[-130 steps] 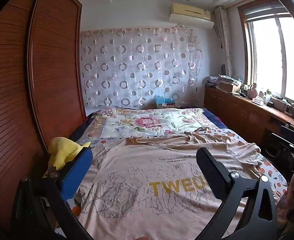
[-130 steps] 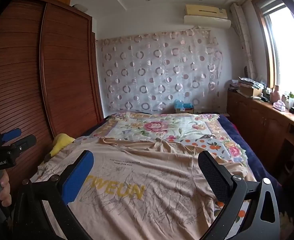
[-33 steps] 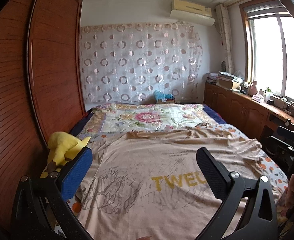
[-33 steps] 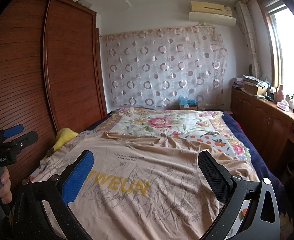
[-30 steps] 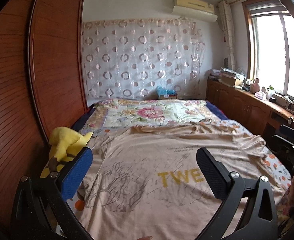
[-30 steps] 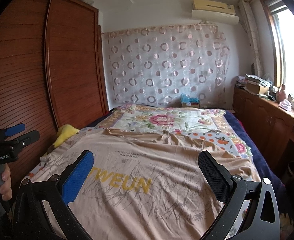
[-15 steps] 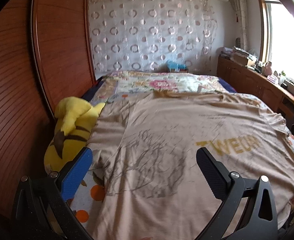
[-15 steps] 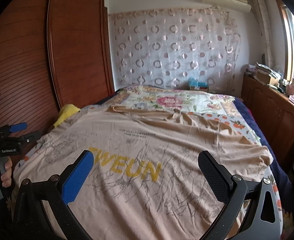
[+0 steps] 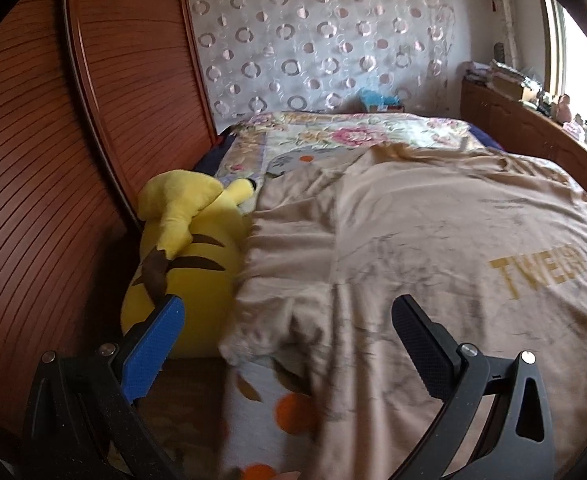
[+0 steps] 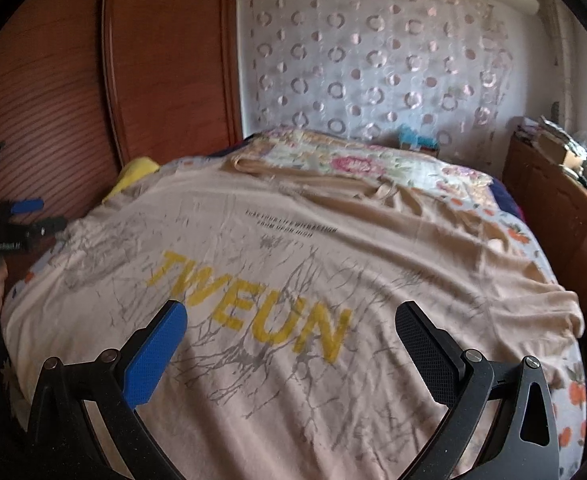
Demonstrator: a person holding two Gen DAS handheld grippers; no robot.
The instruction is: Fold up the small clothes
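The left gripper (image 9: 287, 322) has its jaws wide apart and holds nothing; under it lies the crumpled sleeve edge of the beige printed T-shirt (image 9: 433, 248). Just to its left is a yellow plush toy with brown stripes (image 9: 185, 248), against the brown slatted wardrobe (image 9: 53, 140). The right gripper (image 10: 291, 326) is also spread apart, above the yellow letters of the shirt, which lies flat on the floral bed cover (image 10: 373, 164).

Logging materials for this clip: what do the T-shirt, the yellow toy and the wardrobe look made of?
T-shirt: thin, soft knit, probably cotton; it wrinkles and drapes, matte print. Yellow toy: plush fabric, stuffed, fuzzy surface. Wardrobe: reddish-brown wood or veneer, ribbed slats, slight sheen.
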